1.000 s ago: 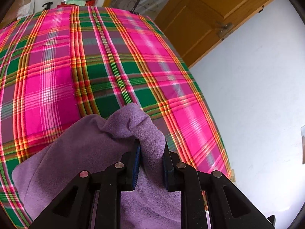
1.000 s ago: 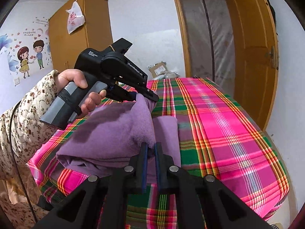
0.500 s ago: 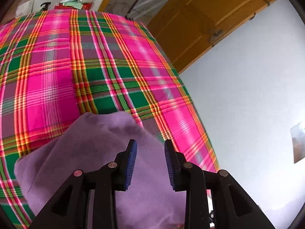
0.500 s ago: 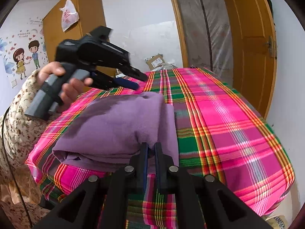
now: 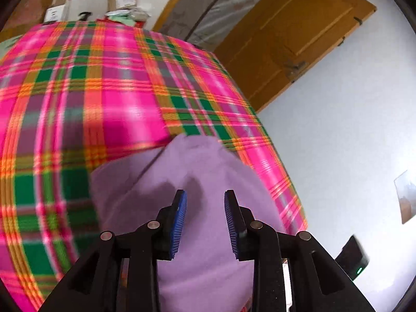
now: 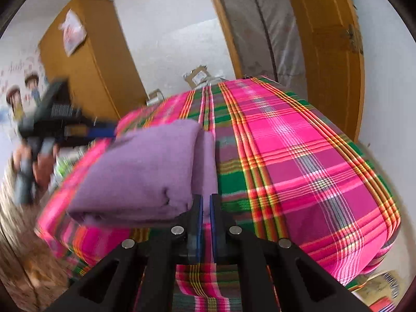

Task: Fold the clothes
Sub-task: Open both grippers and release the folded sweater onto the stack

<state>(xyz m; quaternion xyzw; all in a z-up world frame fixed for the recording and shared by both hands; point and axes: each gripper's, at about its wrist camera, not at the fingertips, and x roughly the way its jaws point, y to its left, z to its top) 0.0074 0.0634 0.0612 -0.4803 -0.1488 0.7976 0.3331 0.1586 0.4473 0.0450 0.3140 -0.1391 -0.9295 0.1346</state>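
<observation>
- The folded purple fleece garment (image 6: 145,171) is lying on the plaid bedspread (image 6: 299,156), near its edge;
- left tongs (image 5: 205,218), jaws just opened, are hovering spread above it;
- right tongs (image 6: 205,223) are pinching its near corner.

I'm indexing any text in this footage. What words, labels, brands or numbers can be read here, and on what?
No text can be read.
Box labels: too small.
Left gripper label: blurred.
Wall sticker writing: blurred.
Bag on wardrobe: print blurred.
</observation>
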